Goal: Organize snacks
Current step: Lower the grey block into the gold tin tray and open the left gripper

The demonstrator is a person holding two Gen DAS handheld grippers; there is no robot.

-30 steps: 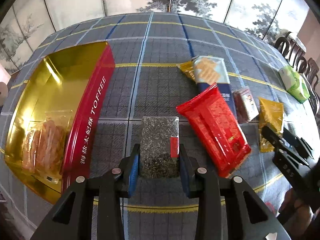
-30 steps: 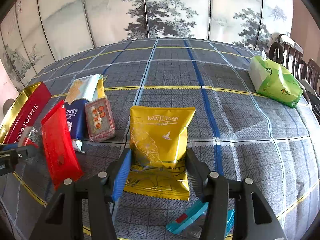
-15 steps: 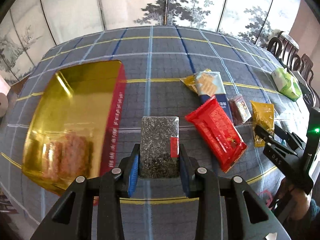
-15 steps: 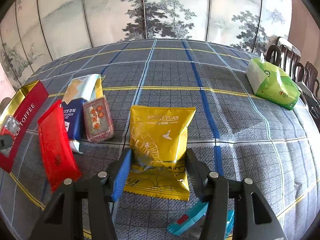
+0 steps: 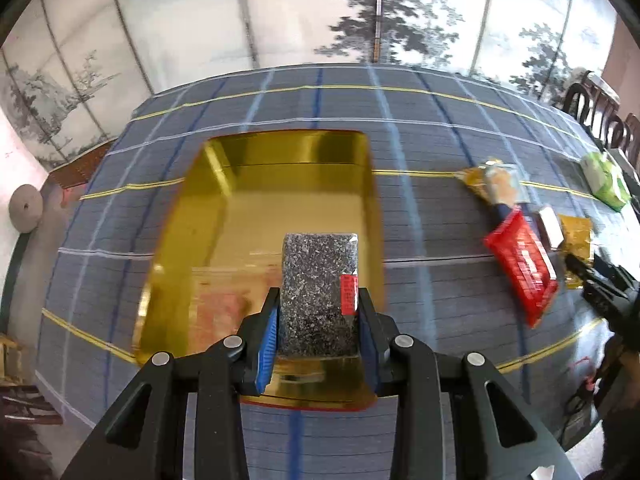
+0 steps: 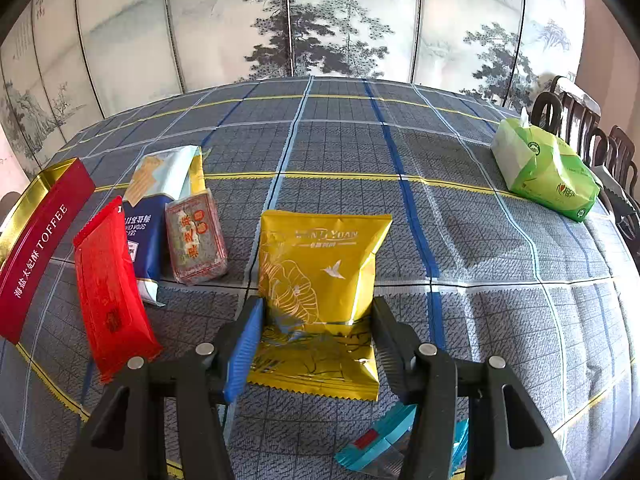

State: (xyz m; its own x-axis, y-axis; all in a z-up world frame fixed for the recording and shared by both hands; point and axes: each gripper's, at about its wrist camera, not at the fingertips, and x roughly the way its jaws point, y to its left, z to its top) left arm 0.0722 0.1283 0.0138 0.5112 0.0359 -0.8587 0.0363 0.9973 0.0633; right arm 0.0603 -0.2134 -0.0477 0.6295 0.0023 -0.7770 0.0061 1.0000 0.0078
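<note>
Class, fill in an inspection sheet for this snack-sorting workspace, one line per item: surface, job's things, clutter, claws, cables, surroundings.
Surface: table under a grey plaid tablecloth.
Job's things: gold toffee tin, open; red packet, blue-and-white packet and small clear packet lie beside it.
Clutter: green tissue pack; teal wrapper near the table edge.
Claws: left claw clamps a speckled dark packet above the tin; right claw clamps a yellow packet.
Cables: nothing seen.
Surroundings: painted folding screen; dark wooden chairs.
</note>
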